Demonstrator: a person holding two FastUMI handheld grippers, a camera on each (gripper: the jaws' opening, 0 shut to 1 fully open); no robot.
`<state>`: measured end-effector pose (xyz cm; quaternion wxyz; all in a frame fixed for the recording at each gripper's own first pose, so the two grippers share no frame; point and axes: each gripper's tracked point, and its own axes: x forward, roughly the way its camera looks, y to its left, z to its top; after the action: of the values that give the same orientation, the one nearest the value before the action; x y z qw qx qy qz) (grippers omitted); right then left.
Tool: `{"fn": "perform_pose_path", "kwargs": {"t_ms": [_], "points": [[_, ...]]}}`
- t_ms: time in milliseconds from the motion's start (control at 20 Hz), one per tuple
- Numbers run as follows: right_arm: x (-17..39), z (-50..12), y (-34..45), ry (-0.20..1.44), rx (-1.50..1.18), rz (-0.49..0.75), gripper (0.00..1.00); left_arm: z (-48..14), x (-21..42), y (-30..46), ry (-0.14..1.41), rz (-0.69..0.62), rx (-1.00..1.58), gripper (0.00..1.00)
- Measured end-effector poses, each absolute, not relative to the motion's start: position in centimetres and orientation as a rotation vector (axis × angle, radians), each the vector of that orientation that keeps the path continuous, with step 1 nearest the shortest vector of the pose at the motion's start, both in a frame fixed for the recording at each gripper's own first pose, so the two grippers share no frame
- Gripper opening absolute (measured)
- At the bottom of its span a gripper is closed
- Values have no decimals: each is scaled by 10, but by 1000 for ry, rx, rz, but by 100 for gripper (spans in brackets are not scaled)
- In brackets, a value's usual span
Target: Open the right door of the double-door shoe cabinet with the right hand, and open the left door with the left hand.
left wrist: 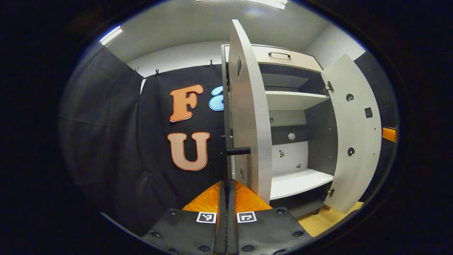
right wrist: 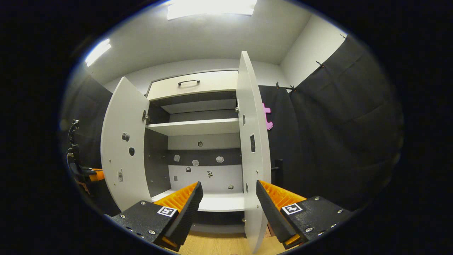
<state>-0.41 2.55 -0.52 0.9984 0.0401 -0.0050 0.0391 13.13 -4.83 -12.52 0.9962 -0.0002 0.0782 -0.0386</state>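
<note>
Inspecting both shoe cabinet doors, I find left door [left wrist: 247,117] and right door [right wrist: 253,148] swung wide. My left claw [left wrist: 226,202] sits pressed together, apparently off the handle [left wrist: 238,151]; my right claw [right wrist: 226,209] gapes, released.

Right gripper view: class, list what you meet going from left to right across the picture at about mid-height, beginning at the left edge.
Other gripper → left door, swung open → cabinet interior with its shelf → right door, nearly edge-on → door handle → black cloth wall.
</note>
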Motion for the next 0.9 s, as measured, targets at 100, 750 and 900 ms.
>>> {"fn": "perform_pose_path", "kwargs": {"t_ms": [100,750,900], "points": [[-1,-7,25,-2,78,77,92,-126,129,-32,153,-50,-15,7],[-1,13,23,-9,58,82,92,-76,88,-45,151,-102,-47,7],[-4,14,14,-5,34,69,92,-67,82,-45,157,-100,-83,7]]}}
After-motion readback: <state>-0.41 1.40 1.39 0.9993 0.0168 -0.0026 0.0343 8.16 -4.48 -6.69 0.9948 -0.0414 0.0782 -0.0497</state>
